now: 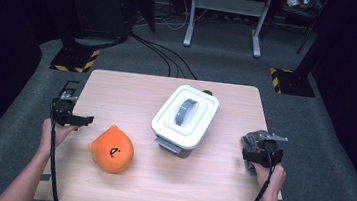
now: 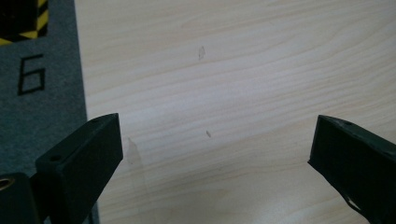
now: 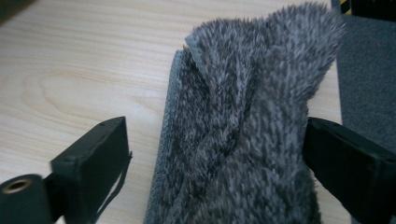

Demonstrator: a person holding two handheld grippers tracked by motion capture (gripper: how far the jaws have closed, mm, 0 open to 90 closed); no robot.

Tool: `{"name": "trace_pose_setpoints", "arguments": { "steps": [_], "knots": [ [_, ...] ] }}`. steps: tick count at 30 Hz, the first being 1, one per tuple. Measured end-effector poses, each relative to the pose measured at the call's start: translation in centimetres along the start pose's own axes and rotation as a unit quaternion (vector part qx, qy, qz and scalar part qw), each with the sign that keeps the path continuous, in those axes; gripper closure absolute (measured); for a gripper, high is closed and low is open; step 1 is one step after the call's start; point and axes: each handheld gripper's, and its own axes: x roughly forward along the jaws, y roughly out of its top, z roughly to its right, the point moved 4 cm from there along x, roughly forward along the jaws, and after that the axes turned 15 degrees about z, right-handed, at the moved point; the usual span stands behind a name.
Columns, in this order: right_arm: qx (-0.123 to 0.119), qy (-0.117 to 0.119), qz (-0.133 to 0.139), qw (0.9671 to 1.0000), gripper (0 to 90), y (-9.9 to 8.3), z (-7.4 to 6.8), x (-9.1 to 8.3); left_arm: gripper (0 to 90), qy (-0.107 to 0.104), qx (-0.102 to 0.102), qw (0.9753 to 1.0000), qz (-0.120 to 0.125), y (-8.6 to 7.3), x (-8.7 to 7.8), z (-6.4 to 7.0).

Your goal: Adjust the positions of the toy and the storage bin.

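Right gripper (image 3: 215, 154) at the table's (image 1: 133, 85) right edge, jaws apart astride a grey fuzzy cloth (image 3: 247, 121); the cloth lies bunched on the table, touching the right-hand jaw, clear of the other. Left gripper (image 2: 217, 154) at the left edge, jaws wide apart over bare wood. Orange plush toy (image 1: 112, 149) near the front edge, white lidded container (image 1: 185, 115) mid-table.

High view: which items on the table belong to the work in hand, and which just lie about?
In hand: grey fuzzy cloth, between the open jaws of the right gripper.
Lying about: orange plush toy, white lidded box; left gripper open over bare table.
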Motion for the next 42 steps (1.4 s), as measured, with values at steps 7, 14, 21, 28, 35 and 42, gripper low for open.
{"name": "trace_pose_setpoints", "arguments": {
  "steps": [7, 14, 21, 28, 35, 42],
  "knots": [
    [-0.007, -0.013, -0.014, 0.9998, 23.0, -0.8, 0.1, 0.9, 2.0, 0.003, -0.004, 0.9999, -0.014, -2.0, 1.6, 0.1],
    [-0.015, -0.033, -0.011, 0.9993, 44.3, -1.1, 0.5, 0.9, 2.4, -0.005, -0.006, 0.9997, -0.023, -3.4, 2.8, 0.5],
    [-0.006, -0.040, -0.004, 0.9992, 59.2, -1.2, 0.9, 0.7, 2.7, 0.007, 0.016, 0.9998, -0.006, -3.8, 3.4, 1.2],
    [0.015, -0.033, 0.008, 0.9993, 65.5, -1.2, 1.4, 0.2, 2.6, 0.014, 0.021, 0.9997, 0.009, -4.1, 3.3, 1.4],
    [0.011, -0.031, 0.020, 0.9993, 66.0, -1.1, 1.4, -1.5, 2.5, 0.015, 0.018, 0.9992, 0.032, -4.5, 3.3, 1.4],
    [-0.008, -0.025, 0.033, 0.9991, 65.9, -0.8, 0.6, -4.9, 2.5, 0.018, 0.022, 0.9991, 0.031, -4.5, 3.2, 1.3]
  ]
}}
